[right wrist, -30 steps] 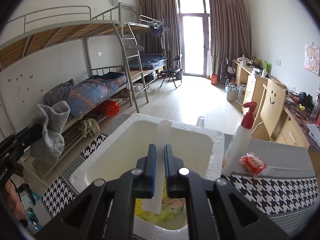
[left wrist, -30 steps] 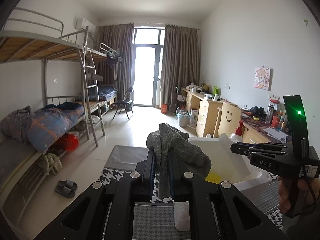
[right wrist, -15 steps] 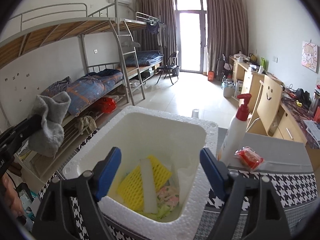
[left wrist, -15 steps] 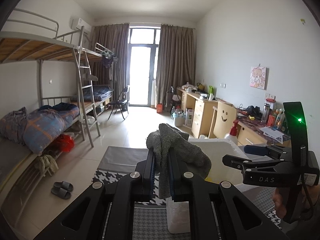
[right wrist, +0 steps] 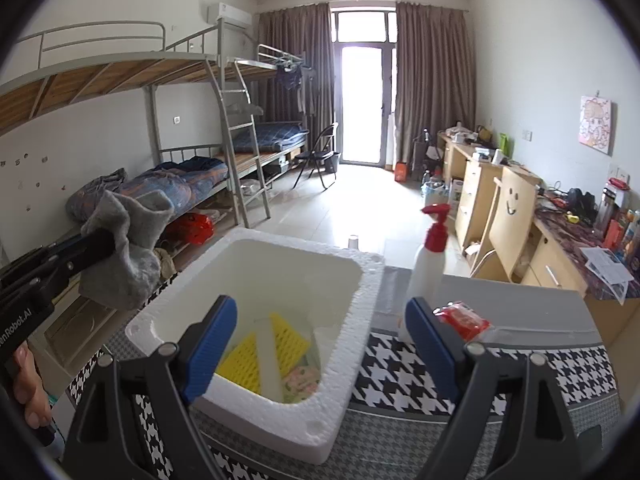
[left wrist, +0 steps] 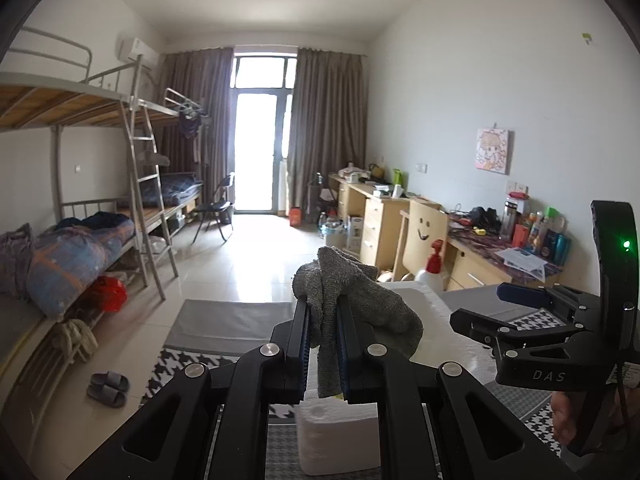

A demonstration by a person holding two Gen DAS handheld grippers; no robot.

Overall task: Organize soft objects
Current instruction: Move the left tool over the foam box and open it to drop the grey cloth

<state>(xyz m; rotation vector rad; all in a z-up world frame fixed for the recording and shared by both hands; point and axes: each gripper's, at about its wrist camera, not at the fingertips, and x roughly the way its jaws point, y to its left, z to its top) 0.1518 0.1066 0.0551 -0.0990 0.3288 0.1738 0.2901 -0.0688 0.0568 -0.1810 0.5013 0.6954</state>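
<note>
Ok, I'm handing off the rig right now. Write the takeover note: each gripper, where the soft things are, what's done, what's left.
Left gripper: shut on the grey sock, held up beside the foam box, not over it.
Right gripper: jaws opening, nothing between them, above the box's near side.
Done: white foam strip, yellow sponge and a floral cloth lie in the box.
Left: put the sock in. The red packet and pump bottle stand on the table.

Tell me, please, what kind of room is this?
Most likely a shared dormitory room. Metal bunk beds with a ladder line one wall, wooden study desks crowded with personal things line the other, and a balcony door with curtains closes the far end.
</note>
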